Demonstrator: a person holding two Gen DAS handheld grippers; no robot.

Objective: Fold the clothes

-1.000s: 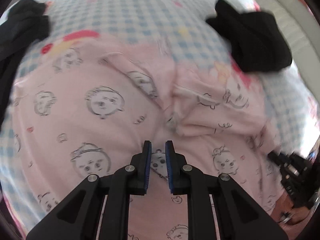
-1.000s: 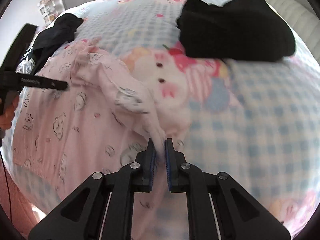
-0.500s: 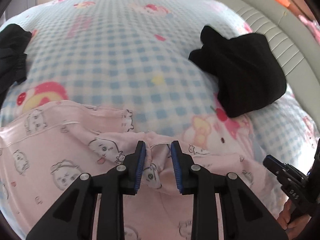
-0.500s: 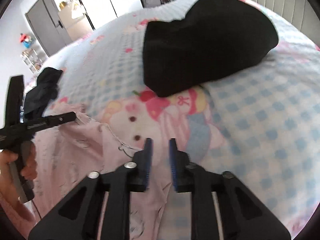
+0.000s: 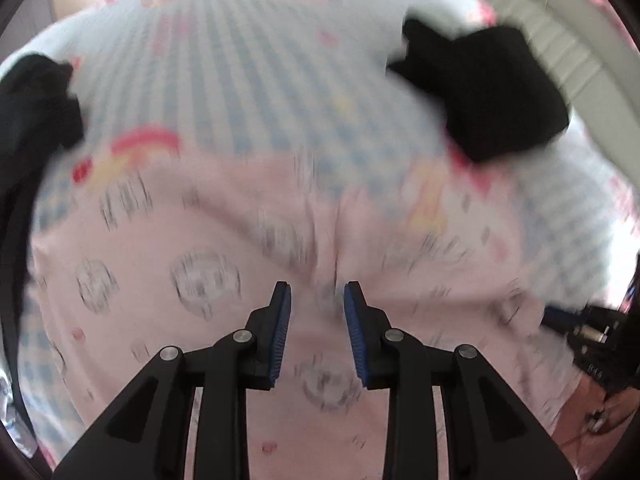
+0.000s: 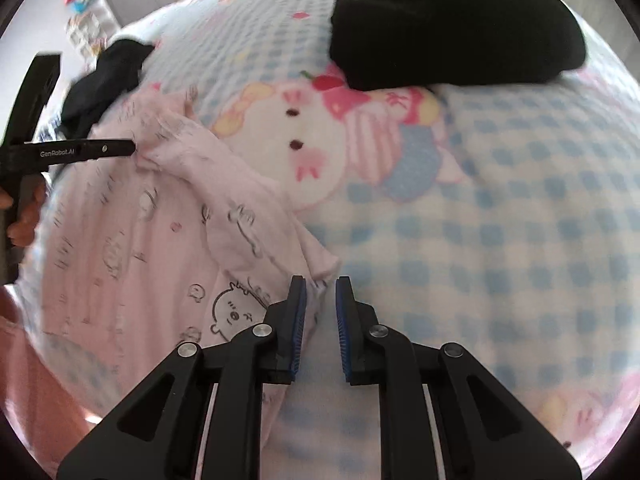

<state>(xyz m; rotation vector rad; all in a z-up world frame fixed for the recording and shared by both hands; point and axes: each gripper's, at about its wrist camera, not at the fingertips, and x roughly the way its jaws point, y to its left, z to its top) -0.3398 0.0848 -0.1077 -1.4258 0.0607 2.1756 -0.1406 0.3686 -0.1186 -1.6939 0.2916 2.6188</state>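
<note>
A pink garment (image 5: 200, 280) printed with small cartoon faces lies spread on the checked bed cover (image 5: 260, 60). My left gripper (image 5: 317, 300) hovers over its middle with jaws apart, and a crease of the cloth runs up between them; the picture is blurred. In the right wrist view the left gripper (image 6: 132, 146) has its tip at a bunched fold of the pink garment (image 6: 140, 240). A sleeve (image 6: 224, 196) lies folded across the body. My right gripper (image 6: 321, 292) has a clear gap between its pads, and the cuff (image 6: 320, 260) sits at the tips unpinched.
A folded black garment (image 6: 448, 24) lies on the bed beyond the pink one, near the padded headboard (image 5: 560, 32). A crumpled black garment (image 5: 36, 108) is at the far left. A hand (image 6: 24, 208) holds the left gripper. The bed cover (image 6: 500, 200) stretches to the right.
Both pairs of jaws stand wider than a second ago; the right one no longer pinches the sleeve cuff. Both views swung up toward the black garment and back down.
</note>
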